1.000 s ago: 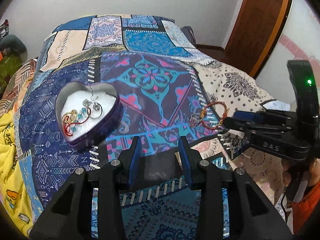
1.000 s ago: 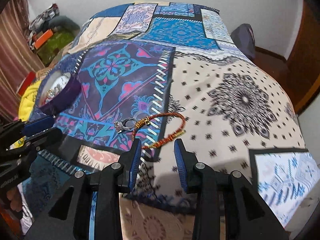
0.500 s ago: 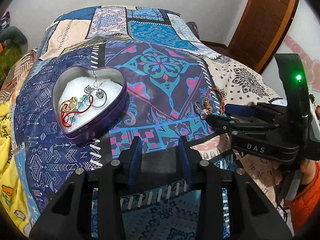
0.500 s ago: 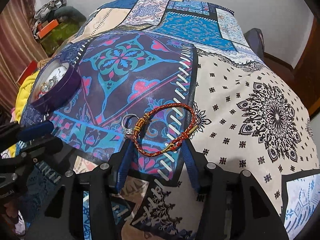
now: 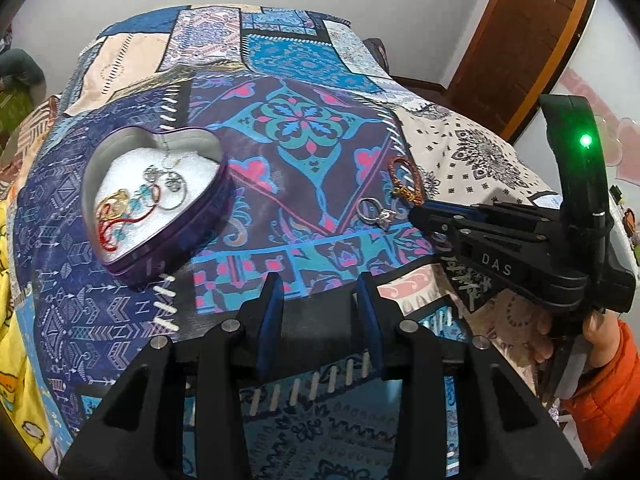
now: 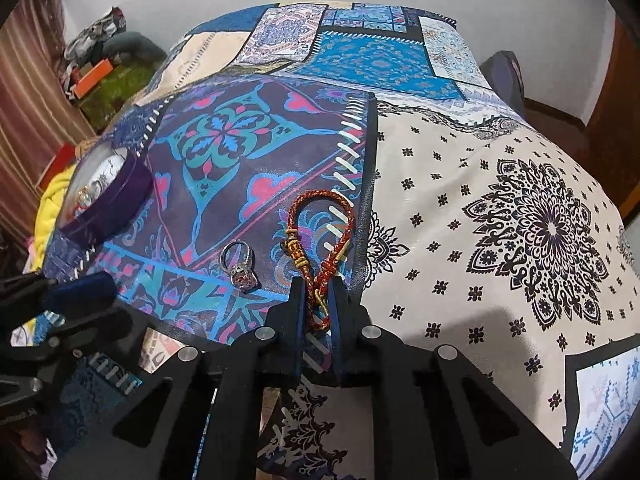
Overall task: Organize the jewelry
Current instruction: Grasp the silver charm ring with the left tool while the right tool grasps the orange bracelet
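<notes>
A purple heart-shaped tin (image 5: 160,208) sits on the patchwork bedspread and holds several pieces of jewelry on white foam; it also shows at the left of the right wrist view (image 6: 108,196). A red and gold braided bracelet (image 6: 320,236) lies on the bedspread. My right gripper (image 6: 318,300) is shut on the near end of the bracelet. A silver ring with a pink stone (image 6: 240,266) lies just left of it, loose. In the left wrist view the bracelet (image 5: 406,180) and ring (image 5: 374,212) lie before the right gripper (image 5: 420,212). My left gripper (image 5: 320,304) is open and empty.
The patchwork bedspread (image 6: 480,208) covers the whole bed. A yellow blanket (image 5: 16,320) hangs at the left edge. A wooden door (image 5: 528,36) stands at the back right. Clutter lies on the floor at the far left (image 6: 104,64).
My right gripper has moved forward onto the bracelet and closed on its near end, squeezing the loop narrow. The left gripper has stayed open.
</notes>
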Action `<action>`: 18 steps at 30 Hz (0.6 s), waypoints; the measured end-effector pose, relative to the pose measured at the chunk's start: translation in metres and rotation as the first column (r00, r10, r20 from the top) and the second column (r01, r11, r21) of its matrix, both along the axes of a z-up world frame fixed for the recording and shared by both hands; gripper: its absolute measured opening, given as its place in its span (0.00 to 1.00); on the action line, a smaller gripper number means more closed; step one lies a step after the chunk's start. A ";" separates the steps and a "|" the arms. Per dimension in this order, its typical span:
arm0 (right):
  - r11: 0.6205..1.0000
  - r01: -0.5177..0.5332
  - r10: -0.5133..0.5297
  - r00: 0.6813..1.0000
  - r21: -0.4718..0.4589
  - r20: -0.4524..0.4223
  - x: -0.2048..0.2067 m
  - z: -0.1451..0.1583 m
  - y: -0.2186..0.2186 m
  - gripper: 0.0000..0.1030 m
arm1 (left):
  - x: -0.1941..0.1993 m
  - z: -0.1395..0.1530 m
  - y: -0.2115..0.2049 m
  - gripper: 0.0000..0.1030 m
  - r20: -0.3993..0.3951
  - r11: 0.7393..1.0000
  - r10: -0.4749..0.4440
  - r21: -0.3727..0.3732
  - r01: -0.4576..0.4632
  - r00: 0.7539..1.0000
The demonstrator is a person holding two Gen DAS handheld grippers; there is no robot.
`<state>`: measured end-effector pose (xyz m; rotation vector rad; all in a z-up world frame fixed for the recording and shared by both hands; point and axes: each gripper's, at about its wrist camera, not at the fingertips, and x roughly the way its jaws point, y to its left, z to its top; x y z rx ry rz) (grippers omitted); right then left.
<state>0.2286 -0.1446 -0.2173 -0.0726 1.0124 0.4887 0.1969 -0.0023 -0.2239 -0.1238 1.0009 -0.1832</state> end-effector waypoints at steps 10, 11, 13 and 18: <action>0.997 0.041 -0.044 0.997 0.058 0.063 -0.009 0.026 -0.020 0.09 | 0.022 -0.005 -0.021 0.36 -0.027 0.997 -0.065 -0.044 0.063 0.998; 0.997 0.046 -0.050 0.996 0.061 0.071 -0.010 0.028 -0.022 0.09 | 0.025 -0.005 -0.024 0.36 -0.030 0.996 -0.072 -0.051 0.071 0.997; 0.996 0.054 -0.060 0.995 0.072 0.083 -0.012 0.033 -0.027 0.09 | 0.033 -0.007 -0.030 0.36 -0.036 0.994 -0.088 -0.063 0.086 0.995; 0.994 0.069 -0.078 0.991 0.088 0.109 -0.014 0.040 -0.034 0.09 | 0.051 -0.013 -0.044 0.36 -0.057 0.992 -0.115 -0.066 0.111 0.992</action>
